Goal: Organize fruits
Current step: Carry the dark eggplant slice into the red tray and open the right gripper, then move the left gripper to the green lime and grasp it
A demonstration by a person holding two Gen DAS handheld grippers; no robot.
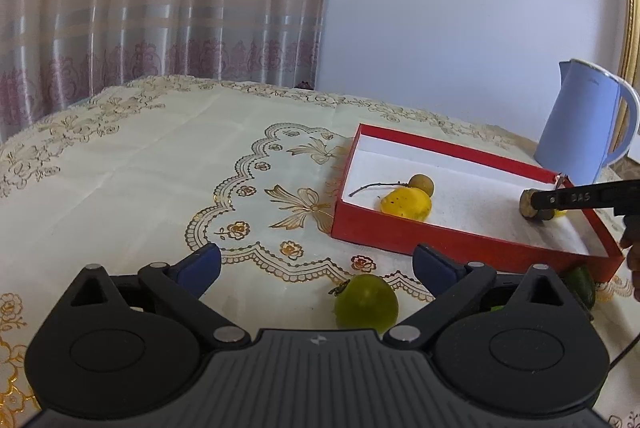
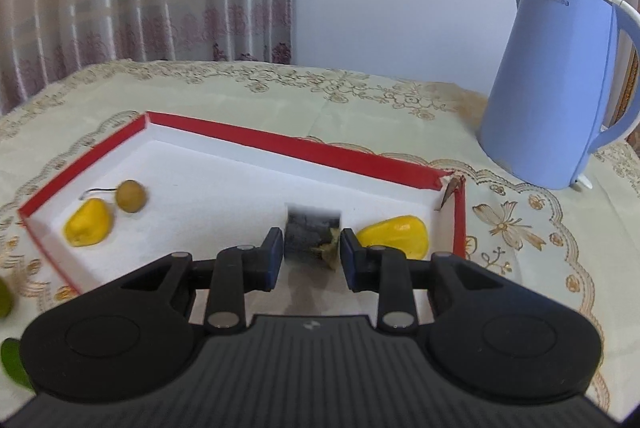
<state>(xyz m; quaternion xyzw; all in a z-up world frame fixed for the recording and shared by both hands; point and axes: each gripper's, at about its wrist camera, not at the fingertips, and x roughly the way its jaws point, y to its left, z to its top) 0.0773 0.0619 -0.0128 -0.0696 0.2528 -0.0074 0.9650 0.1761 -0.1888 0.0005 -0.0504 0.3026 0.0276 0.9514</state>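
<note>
The left gripper (image 1: 316,264) is wide open, and the round green fruit (image 1: 366,304) sits right between its fingers, near the right one.

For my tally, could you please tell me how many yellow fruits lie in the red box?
2: one yellow fruit near the box's left end beside a brown longan; another at the right end. None seems hidden.

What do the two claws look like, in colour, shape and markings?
Both claws look alike. The left claw and the right claw each have a ribbed, dark grey body with a small white logo, two round black discs at the sides, black linkage bars with silver pins, and dark blue pads on the fingers. In the left view, the right claw's finger bears pale lettering. No sleeve shows.
</note>
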